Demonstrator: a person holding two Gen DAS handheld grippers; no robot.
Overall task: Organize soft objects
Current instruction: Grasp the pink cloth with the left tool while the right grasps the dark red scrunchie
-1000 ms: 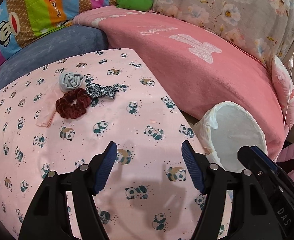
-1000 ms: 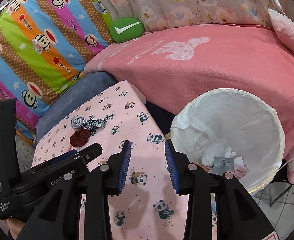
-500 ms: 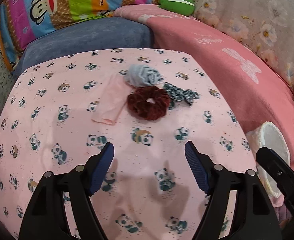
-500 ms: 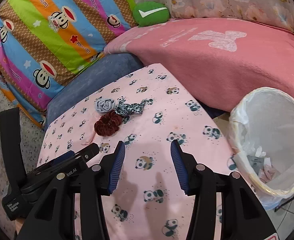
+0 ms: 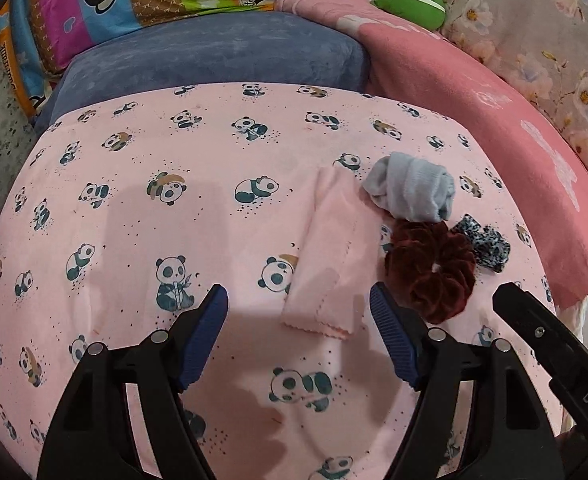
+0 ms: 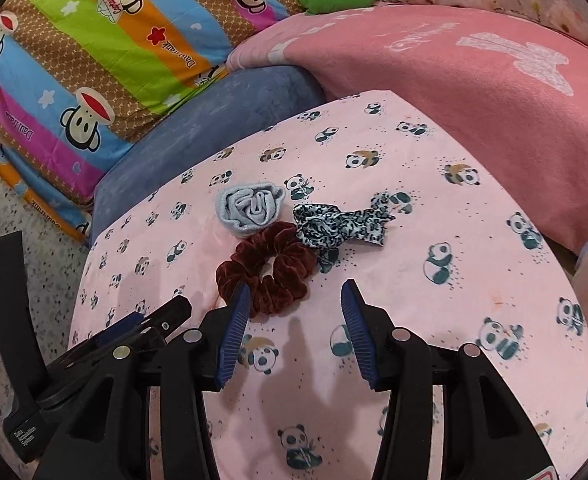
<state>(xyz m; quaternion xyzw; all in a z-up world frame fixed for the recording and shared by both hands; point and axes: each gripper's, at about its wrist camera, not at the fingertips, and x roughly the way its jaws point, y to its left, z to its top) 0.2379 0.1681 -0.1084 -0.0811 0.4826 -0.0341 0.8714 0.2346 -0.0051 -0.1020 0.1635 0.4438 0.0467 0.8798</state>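
Maroon velvet scrunchie point(image 6: 268, 266) on panda-print sheet point(image 6: 433, 308), touching grey rolled sock point(image 6: 250, 206) beyond, leopard-print scrunchie point(image 6: 339, 222) right, pale pink cloth point(image 5: 331, 256) left. Left tongs point(image 5: 297, 344) released, near cloth edge. Right tongs point(image 6: 295, 336) released, just short of maroon scrunchie.

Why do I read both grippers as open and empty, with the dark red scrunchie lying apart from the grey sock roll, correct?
Not quite. Both the left gripper and the right gripper are open and empty, but the dark red scrunchie is not apart from the grey sock roll: the two touch, edge to edge. The right wrist view shows it, and the left wrist view agrees.
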